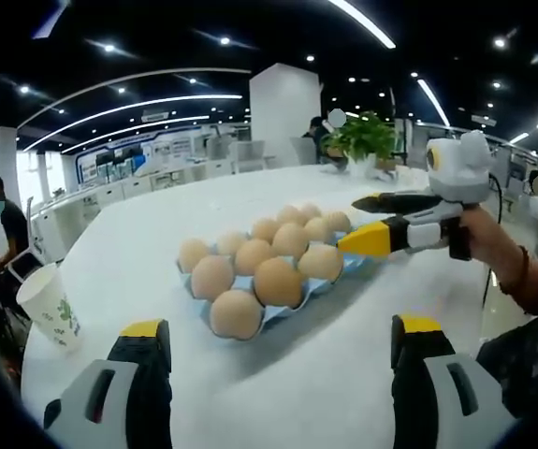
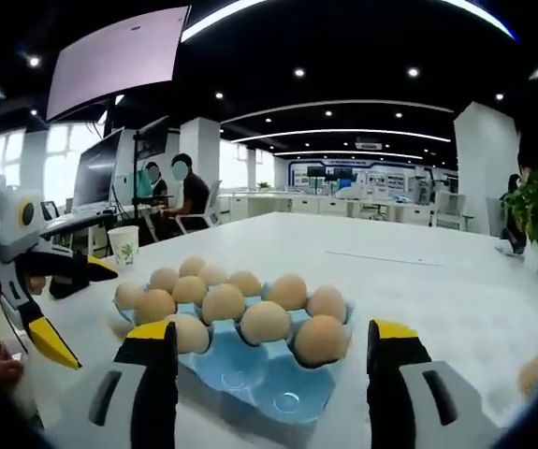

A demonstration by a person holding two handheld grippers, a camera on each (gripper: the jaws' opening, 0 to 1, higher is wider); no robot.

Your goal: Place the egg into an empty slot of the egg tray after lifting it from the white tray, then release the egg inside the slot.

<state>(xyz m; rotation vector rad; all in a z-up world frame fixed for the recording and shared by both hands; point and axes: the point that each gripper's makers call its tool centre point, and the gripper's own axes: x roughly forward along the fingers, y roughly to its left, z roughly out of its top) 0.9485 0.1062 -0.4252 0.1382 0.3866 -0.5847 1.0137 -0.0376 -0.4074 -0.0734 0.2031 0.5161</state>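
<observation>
Eggs (image 1: 278, 281) fill the blue tray (image 2: 269, 379) at frame centre on a white table (image 1: 138, 253). Left gripper (image 1: 280, 360) and right gripper (image 2: 267, 365) both gape, empty. Paper cup (image 1: 49, 304) lower left; open-plan office with ceiling strip lights behind.

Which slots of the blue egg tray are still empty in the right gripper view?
The two slots at the blue egg tray's near edge, between the right gripper's jaws; every other holds an egg.
</observation>
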